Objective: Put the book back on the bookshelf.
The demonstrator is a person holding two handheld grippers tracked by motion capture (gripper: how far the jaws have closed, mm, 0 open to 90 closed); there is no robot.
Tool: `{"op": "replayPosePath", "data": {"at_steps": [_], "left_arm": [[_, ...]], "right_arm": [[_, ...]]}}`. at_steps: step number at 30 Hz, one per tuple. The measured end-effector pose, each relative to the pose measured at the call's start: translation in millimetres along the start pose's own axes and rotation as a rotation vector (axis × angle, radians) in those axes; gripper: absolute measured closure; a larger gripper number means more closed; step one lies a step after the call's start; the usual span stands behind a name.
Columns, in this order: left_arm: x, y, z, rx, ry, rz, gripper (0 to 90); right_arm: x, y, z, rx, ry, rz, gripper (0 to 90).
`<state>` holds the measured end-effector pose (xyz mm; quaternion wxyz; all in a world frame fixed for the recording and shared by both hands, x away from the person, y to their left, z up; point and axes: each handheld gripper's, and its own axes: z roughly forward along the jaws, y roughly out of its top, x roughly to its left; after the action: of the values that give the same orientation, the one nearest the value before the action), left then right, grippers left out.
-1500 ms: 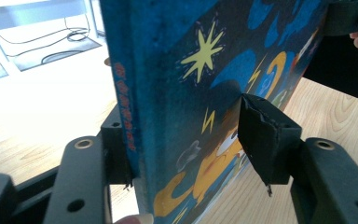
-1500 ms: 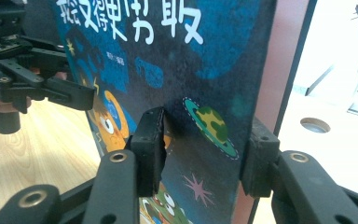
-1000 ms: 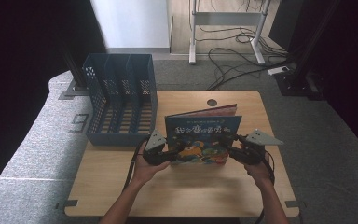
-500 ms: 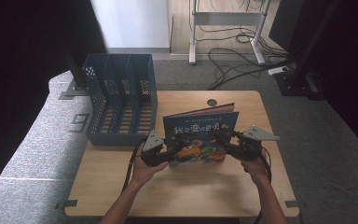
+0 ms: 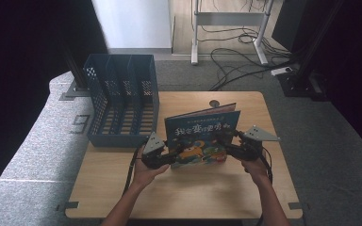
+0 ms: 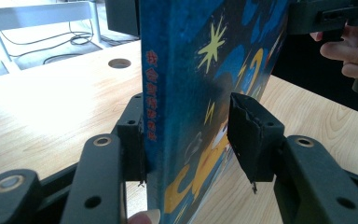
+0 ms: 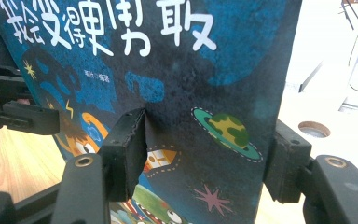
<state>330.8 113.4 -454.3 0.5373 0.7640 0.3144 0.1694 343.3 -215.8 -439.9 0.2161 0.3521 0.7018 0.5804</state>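
In the high view, the picture book (image 5: 201,139) is standing upright on the wooden counter (image 5: 184,188), right of the blue slotted file rack (image 5: 122,106). In the left gripper view, the left gripper (image 6: 189,140) is bracketing the spine: one finger touching, the other standing off the glossy blue cover. In the right gripper view, the right gripper (image 7: 205,158) has just been widening its fingers around the book's edge, one finger touching the cover.

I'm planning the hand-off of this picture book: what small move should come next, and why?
Probably close the left hand-held gripper firmly on the blue picture book at its spine. The book stands upright on the wooden table with a gap at one left jaw, while the right hand-held gripper has just been opening around its other edge, so nothing clamps it.
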Motion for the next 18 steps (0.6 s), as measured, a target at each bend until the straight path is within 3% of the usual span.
{"op": "replayPosePath", "data": {"at_steps": [12,18], "left_arm": [[-2.5,-1.9,-1.1,-0.008,-0.007,0.015,50.6],[-3.8,-2.0,-0.9,-0.009,-0.005,0.025,49.7]], "right_arm": [[-6.4,5.2,-3.5,-0.018,-0.047,0.001,32.8],[-9.9,6.4,0.1,-0.010,-0.015,0.002,29.5]]}}
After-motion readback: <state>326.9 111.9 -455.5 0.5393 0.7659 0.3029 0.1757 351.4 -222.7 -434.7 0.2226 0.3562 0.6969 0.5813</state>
